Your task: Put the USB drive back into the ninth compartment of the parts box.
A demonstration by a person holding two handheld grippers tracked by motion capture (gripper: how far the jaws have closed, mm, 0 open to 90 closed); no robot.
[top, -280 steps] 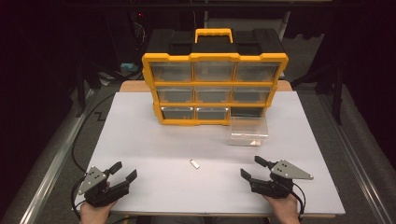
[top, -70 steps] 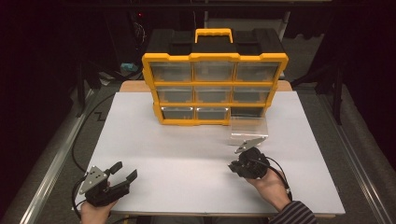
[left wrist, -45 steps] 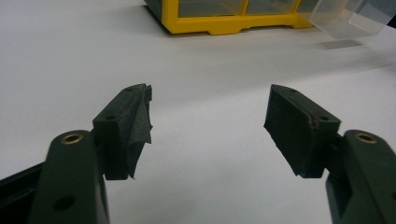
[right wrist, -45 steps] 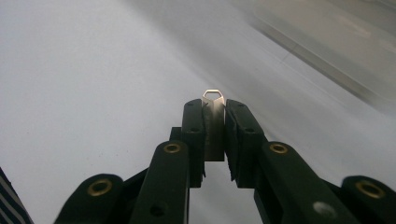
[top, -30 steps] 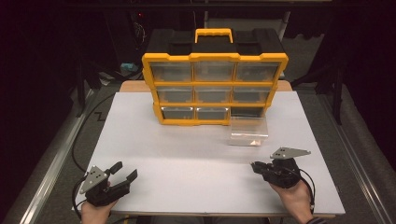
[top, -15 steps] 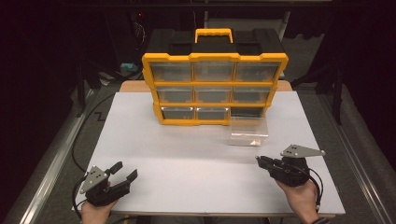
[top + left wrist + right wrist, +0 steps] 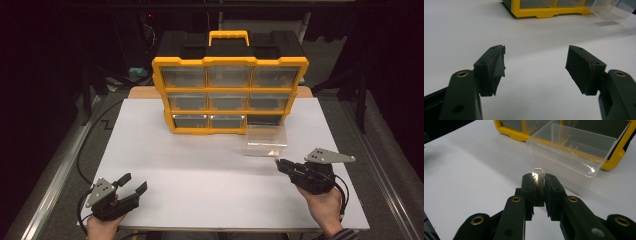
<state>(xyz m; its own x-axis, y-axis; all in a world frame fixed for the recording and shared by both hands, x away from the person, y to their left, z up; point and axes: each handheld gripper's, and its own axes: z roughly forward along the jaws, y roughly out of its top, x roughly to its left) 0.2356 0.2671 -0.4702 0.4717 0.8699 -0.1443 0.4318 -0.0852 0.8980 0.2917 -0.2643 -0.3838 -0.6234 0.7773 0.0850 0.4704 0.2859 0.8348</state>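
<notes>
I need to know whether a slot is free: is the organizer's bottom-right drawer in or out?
Out. The clear plastic drawer sits on the white table before the yellow-and-black organizer, whose bottom-right slot gapes dark.

The left gripper rests agape near the table's front-left corner; the right gripper is clamped, front-right.

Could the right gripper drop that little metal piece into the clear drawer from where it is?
Probably yes. The right gripper, shut on the metal piece, sits just before the clear drawer, whose top is open, with nothing between them.
</notes>
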